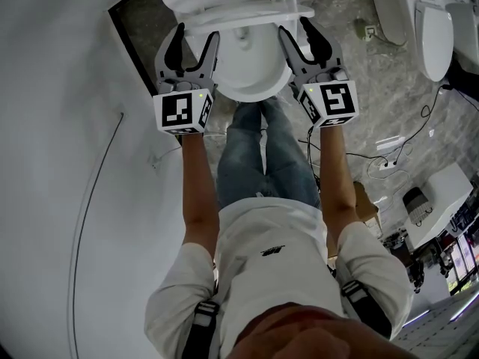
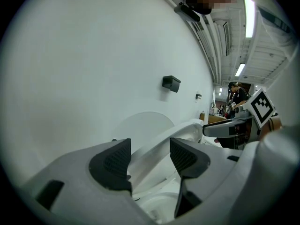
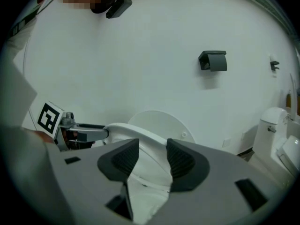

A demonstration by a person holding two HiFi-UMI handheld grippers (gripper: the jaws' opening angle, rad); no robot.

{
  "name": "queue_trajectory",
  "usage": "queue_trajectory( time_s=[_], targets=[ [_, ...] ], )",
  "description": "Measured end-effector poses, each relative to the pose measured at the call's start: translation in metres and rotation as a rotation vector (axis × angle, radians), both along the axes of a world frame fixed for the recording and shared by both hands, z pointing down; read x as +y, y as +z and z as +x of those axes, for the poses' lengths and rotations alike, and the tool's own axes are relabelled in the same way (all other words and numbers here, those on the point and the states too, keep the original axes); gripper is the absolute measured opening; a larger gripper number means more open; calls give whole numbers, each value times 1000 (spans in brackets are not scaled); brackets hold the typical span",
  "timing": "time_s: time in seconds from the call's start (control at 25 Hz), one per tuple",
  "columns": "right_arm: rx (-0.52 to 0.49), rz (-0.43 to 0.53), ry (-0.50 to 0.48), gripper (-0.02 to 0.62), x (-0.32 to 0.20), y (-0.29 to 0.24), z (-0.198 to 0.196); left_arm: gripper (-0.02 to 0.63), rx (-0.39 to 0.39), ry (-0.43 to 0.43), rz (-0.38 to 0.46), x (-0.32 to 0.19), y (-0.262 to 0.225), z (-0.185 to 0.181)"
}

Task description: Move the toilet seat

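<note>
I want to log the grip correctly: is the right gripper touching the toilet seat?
Touching. In the right gripper view, the toilet seat rim fills the space between the pads of the right gripper, no gap visible.

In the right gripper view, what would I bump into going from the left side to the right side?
Marker cube → toilet seat → black box → second toilet

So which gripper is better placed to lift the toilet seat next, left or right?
Right, probably. The right gripper has its jaws closed on the rim of the toilet seat; the left gripper only straddles that rim, jaws wide with gaps showing.
</note>
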State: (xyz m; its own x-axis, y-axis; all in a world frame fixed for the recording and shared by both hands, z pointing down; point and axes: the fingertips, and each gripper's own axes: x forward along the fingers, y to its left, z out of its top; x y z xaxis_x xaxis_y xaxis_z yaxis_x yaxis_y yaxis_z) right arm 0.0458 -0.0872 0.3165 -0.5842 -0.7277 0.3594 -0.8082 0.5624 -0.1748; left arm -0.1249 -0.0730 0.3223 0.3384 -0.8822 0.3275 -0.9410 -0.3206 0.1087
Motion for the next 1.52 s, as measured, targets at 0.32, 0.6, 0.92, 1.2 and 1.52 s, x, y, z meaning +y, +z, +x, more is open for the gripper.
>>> queue_trajectory(
  time_s=[0.32, 0.6, 0.92, 1.2, 1.52],
  targets=[
    [8, 14, -10, 201, -16, -2, -3, 270, -17, 7, 13, -15, -1, -4],
    [19, 26, -20, 201, -27, -3, -6, 270, -14, 0, 26, -25, -2, -6],
    [24, 30, -24, 201, -35, -3, -8, 267, -18, -5, 31, -34, -2, -8],
    [32, 38, -22, 201, -44, -2, -10, 267, -44, -8, 31, -42, -1, -10],
    [68, 55, -29, 201, -53, -3, -15, 268, -85, -16, 34, -52, -1, -12]
  ],
)
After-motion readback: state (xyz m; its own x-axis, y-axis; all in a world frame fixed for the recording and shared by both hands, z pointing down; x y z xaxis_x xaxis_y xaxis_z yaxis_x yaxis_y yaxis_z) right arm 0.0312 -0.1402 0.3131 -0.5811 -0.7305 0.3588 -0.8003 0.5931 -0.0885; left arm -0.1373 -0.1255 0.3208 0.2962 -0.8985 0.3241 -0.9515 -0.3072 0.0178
